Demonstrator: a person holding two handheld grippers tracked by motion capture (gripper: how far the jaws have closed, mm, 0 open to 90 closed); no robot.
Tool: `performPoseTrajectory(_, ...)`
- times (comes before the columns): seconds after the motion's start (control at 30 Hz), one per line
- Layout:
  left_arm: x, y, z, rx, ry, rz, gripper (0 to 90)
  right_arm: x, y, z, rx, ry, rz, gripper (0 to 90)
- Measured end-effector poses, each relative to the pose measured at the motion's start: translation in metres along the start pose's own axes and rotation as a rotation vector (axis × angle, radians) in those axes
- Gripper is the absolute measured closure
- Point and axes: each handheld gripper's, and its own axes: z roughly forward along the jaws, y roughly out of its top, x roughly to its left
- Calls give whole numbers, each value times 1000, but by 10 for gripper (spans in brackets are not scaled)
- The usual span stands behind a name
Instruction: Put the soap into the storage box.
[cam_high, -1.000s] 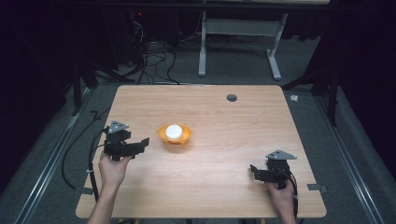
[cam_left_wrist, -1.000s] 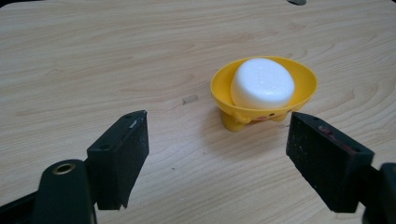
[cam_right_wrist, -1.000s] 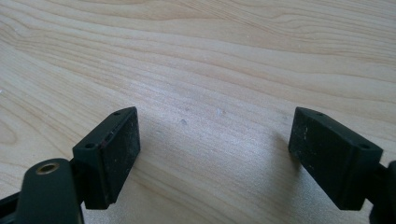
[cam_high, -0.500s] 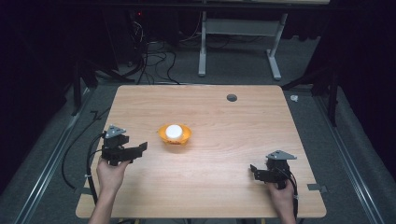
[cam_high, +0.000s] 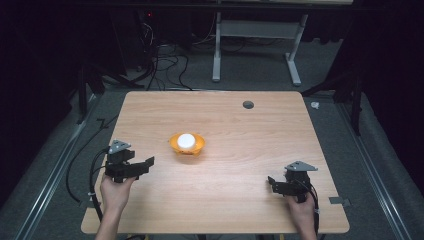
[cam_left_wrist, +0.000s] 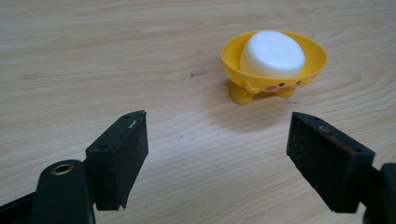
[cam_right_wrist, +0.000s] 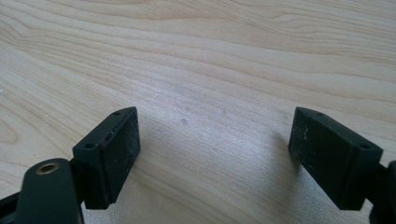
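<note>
Two hand-held grippers resting over a light wooden table (cam_high: 235, 200)
The left gripper (cam_left_wrist: 217, 156) and right gripper (cam_right_wrist: 214, 156) are both standing spread, pinching nothing; the yellow footed plastic bowl (cam_high: 187, 146) is sitting mid-table, cradling a white rounded block (cam_high: 186, 140).

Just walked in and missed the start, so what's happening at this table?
A person holds a hand-held gripper in each hand over a wooden table. The left hand-held gripper faces a yellow bowl holding a white block, jaws open and empty, short of it. The right hand-held gripper sits open near the front right corner, nothing between its jaws.
</note>
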Motion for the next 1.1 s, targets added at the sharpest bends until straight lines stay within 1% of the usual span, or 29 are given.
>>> performPoseTrajectory(0.07,1,-1,0,-1,1,1,208,0,0,0,0,0,0,175)
performPoseTrajectory(0.2,3,-5,-1,-7,-3,-11,207,0,0,0,0,0,0,175)
performPoseTrajectory(0.57,6,-13,-1,-3,-7,-25,206,0,0,0,1,0,-2,175)
performPoseTrajectory(0.63,7,-14,-1,-2,-12,-34,206,0,0,0,0,0,-1,175)
performPoseTrajectory(0.7,7,-17,0,-5,-34,-59,206,0,0,0,0,0,-1,175)
performPoseTrajectory(0.8,7,-19,-1,0,-32,-54,207,0,0,0,0,-1,-2,175)
performPoseTrajectory(0.9,7,-22,0,-1,-34,-66,207,0,0,0,0,0,0,175)
performPoseTrajectory(1.1,7,-26,1,4,-32,-69,207,0,0,0,0,-1,0,176)
